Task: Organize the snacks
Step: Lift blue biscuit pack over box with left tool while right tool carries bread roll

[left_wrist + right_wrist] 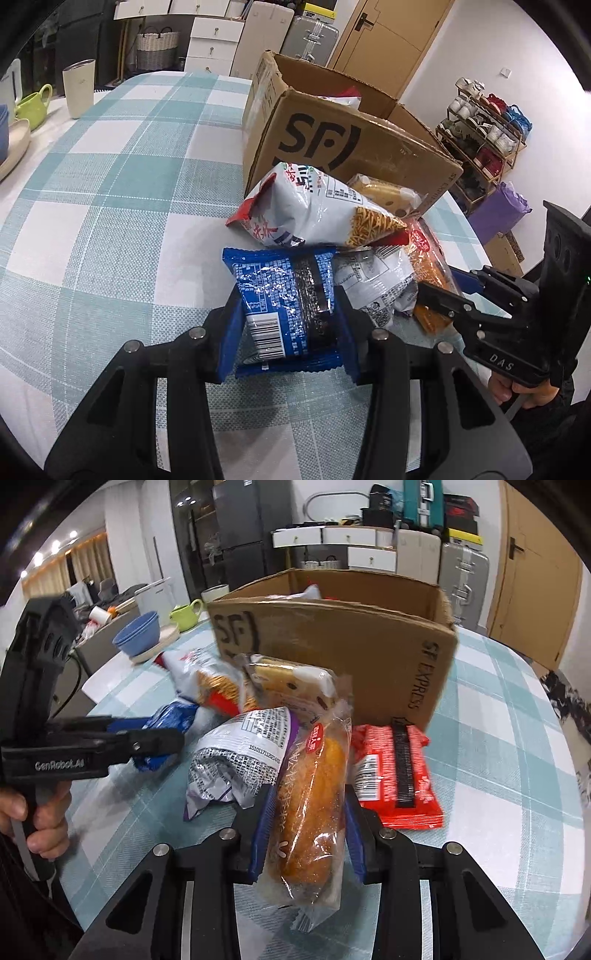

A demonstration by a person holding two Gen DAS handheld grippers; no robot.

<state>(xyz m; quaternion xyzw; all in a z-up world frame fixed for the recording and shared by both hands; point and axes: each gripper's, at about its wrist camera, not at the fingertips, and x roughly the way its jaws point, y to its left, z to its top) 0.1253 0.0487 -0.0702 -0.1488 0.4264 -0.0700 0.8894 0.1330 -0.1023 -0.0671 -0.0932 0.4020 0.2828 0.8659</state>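
Observation:
My left gripper (288, 314) is shut on a blue snack packet (284, 295), just above the checked tablecloth. My right gripper (306, 812) is shut on a clear-wrapped bread roll (314, 797). It also shows in the left wrist view (439, 295) at the right. A pile of snacks lies in front of an open cardboard SF box (351, 140): a white crisp bag (317, 210), a grey-white bag (240, 760), a cake packet (291, 686) and a red packet (395, 775). The box (351, 646) holds some packets.
A beige cup (79, 88), a green cup (35, 105) and stacked bowls (140, 635) stand at the table's far side. A shoe rack (484, 136) and a purple bag (498, 210) are on the floor beyond the table edge.

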